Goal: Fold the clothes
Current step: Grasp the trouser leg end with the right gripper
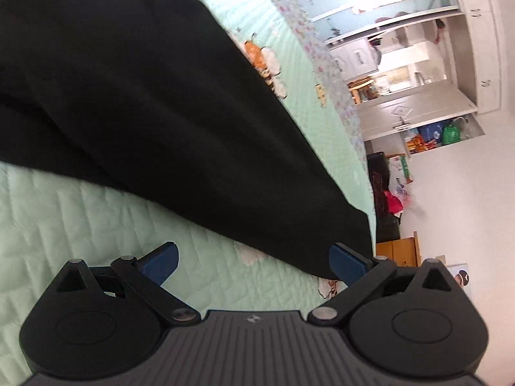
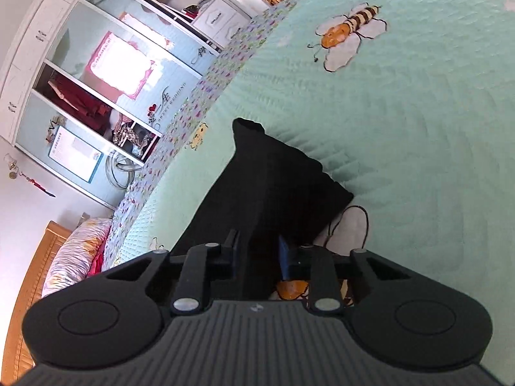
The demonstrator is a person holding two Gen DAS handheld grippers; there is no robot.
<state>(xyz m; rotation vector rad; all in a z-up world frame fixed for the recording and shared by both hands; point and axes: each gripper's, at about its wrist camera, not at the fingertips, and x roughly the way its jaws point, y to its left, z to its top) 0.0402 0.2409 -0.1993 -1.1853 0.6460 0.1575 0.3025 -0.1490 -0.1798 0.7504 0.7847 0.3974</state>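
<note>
You are working over a bed covered by a pale mint-green quilted bedspread, printed with cartoon bees and edged with a floral border. Beyond the far edge of the bed stands a white wardrobe with pale blue sliding panels and open shelves holding clothes.

A large black garment lies spread on the bedspread. In the left wrist view it fills the upper left and runs down to a corner at the lower right, near the bed's edge. In the right wrist view a narrower part of the same black cloth stretches away from you, ending in a small raised tip.

Your left hand-held gripper has its jaws spread wide. Nothing is between them; the right blue pad sits just beside the garment's corner, though contact cannot be made out.

Your right hand-held gripper has its jaws drawn in narrow, with a fold of the black cloth pinched between them. A thin dark cord loops on the bedspread just to the right.
</note>
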